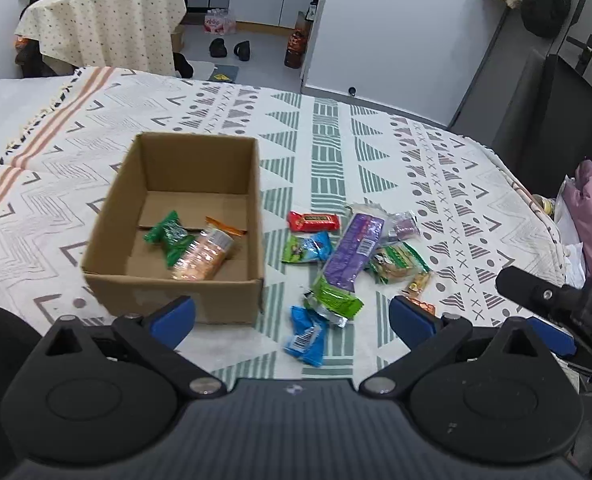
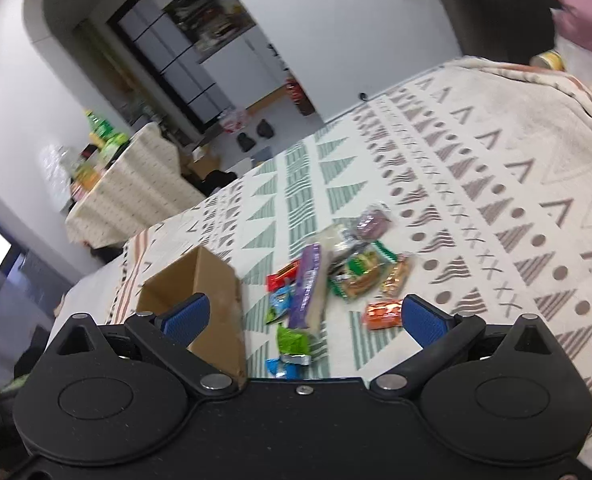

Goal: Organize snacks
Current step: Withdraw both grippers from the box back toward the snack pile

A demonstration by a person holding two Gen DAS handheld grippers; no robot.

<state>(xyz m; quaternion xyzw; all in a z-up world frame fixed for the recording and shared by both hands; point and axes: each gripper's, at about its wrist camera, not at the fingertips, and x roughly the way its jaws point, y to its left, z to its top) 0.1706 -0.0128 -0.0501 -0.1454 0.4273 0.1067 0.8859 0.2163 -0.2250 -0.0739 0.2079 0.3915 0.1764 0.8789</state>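
Patterned cloth (image 1: 336, 152) spread over the whole bench, white with grey and green triangles, stripes and crosses. Open cardboard box (image 1: 176, 288) standing upright on it, left of the snacks, flaps gone from view. Inside the box: green wrapped snack (image 1: 168, 236) lying on the floor of the box, touching a clear pack of orange rounds (image 1: 202, 256) that leans across toward the near right corner.

Loose pile of snacks on the cloth just right of the box. Long purple packet (image 1: 354, 252) lying diagonally through the middle of the pile, its lower end over a bright green packet (image 1: 336, 300). Blue packet (image 1: 306, 338) nearest the camera, just below the green one. Red packet (image 1: 314, 222) at the far left of the pile, close beside the box wall; green-and-blue packet (image 1: 308, 248) just under it. Green-edged biscuit pack (image 1: 396, 262) right of the purple packet, small purple pouch (image 1: 404, 226) behind it, slim orange-brown bar (image 1: 418, 282) at the right edge. Small orange packet (image 2: 384, 312) in the right wrist view, just beside the right blue pad.

Left hand-held gripper (image 1: 292, 316) released, blue pads spread wide, nothing between them, hovering above the near edge of the box and the blue packet. Right hand-held gripper (image 2: 302, 316) likewise released and empty, tilted, pads well apart over the box corner and the near snacks.
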